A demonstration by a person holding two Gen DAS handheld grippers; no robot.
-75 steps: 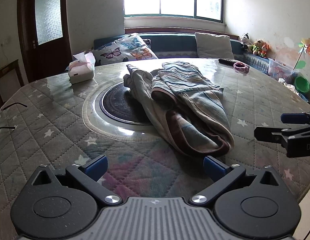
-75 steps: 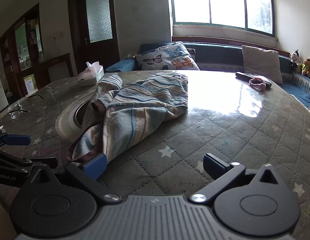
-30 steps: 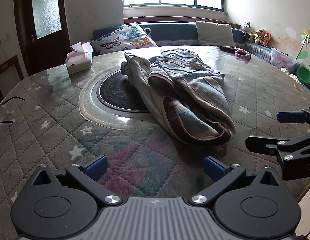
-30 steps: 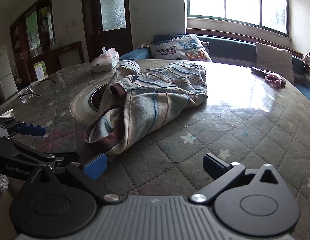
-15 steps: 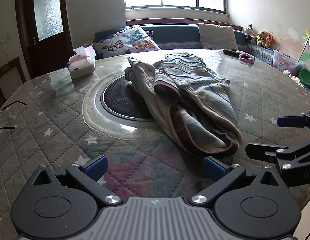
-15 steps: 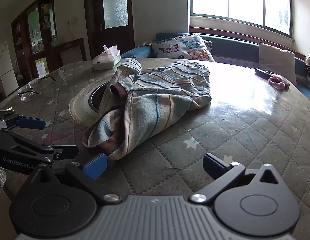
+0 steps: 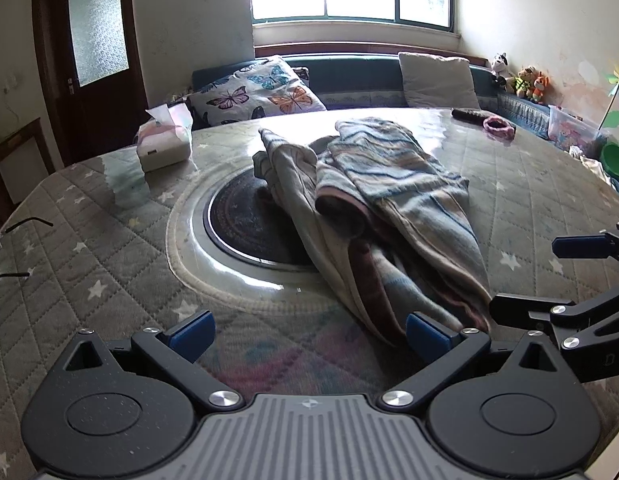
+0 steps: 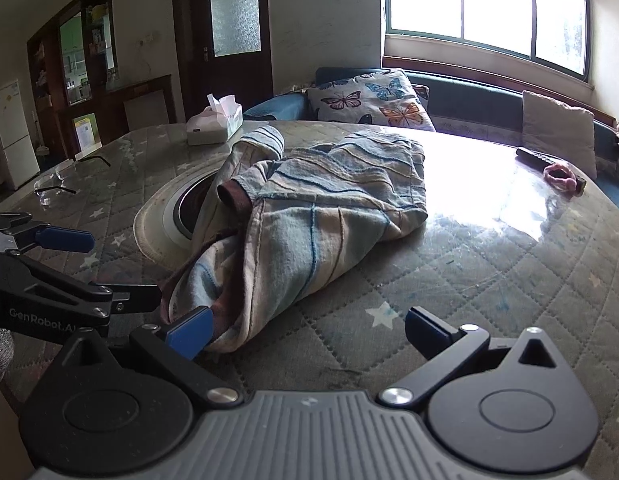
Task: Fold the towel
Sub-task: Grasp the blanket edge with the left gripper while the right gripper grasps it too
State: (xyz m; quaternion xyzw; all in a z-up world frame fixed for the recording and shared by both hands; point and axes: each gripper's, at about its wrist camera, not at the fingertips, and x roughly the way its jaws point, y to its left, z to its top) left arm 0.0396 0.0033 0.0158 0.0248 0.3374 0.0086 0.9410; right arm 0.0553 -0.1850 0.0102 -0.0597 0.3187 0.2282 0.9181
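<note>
A striped blue and beige towel (image 7: pixel 389 208) with a maroon edge lies crumpled across the middle of the round quilted table (image 7: pixel 89 240). My left gripper (image 7: pixel 309 334) is open and low over the table, its right fingertip at the towel's near end. My right gripper (image 7: pixel 537 276) shows at the right edge of the left wrist view, open beside that same end. In the right wrist view the towel (image 8: pixel 321 220) reaches my open right gripper (image 8: pixel 308 331), whose left fingertip is against the cloth's near fold. The left gripper (image 8: pixel 109 268) comes in from the left, open.
A tissue box (image 7: pixel 163 146) stands at the far left of the table, and glasses (image 8: pixel 55 184) lie near its left edge. A remote and a pink scrunchie (image 8: pixel 561 174) lie at the far right. A dark round centre disc (image 7: pixel 245 224) lies partly under the towel. A sofa with cushions runs behind.
Both grippers have come closer to the towel's near end and stay open. The towel has not moved.
</note>
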